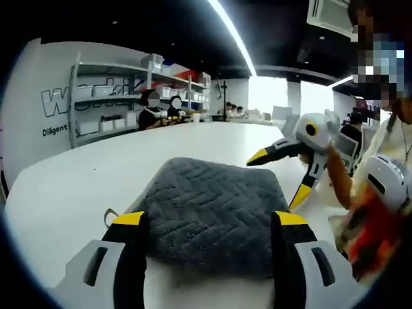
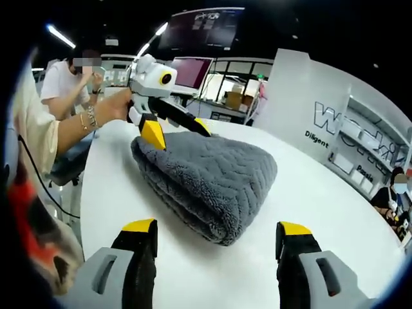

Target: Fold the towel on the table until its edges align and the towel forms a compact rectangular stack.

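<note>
Left hand-held gripper (image 1: 210, 219): jaws spread, straddling the near edge of the towel (image 1: 212, 212), nothing pinched. Towel lies folded in a thick grey stack mid-desk (image 1: 71, 187). Judged soft, limp, plush and light; best taken at a stacked corner, all layers together. Right hand-held gripper (image 2: 219, 226): jaws spread, empty, just short of the fold. Underside layers hidden; edge alignment unclear.

— What do we have around us?
— A wide white table (image 1: 77, 187), grey shelving (image 1: 106, 96) stacked with boxes against a white wall (image 2: 302, 96) with dark lettering.
— And above?
— A dark ceiling with a long light strip (image 1: 235, 35) — bright windows (image 1: 267, 93) far off.
</note>
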